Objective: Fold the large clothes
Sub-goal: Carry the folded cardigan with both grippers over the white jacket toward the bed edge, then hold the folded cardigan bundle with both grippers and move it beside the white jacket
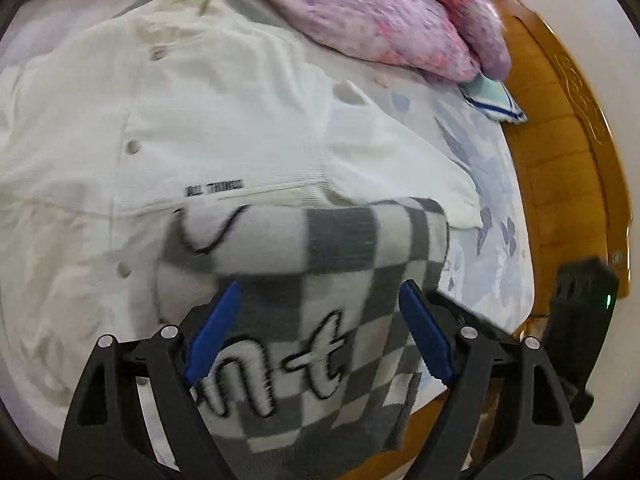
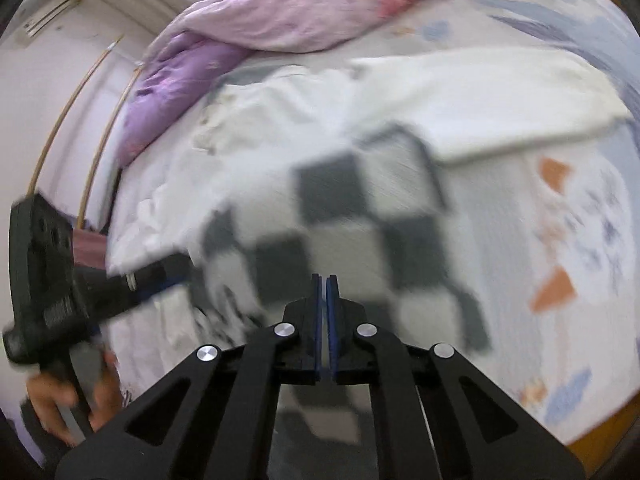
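A grey-and-white checkered sweater [image 1: 304, 320] with black-outlined letters lies over the near end of a white buttoned jacket [image 1: 168, 128] spread on the bed. My left gripper [image 1: 320, 328] is open, its blue fingers [image 1: 216, 332] on either side of the sweater's fold. In the right wrist view the sweater [image 2: 352, 208] is blurred. My right gripper [image 2: 325, 280] is shut, with the checkered cloth running under and between its fingers. The white jacket [image 2: 480, 92] lies beyond.
A pink-purple quilt [image 1: 380, 12] is heaped at the back of the bed. A light folded cloth [image 1: 492, 100] lies by the wooden bed frame [image 1: 568, 140]. The floral sheet [image 2: 568, 240] is on the right. The left gripper's body [image 2: 44, 280] and hand show at the left.
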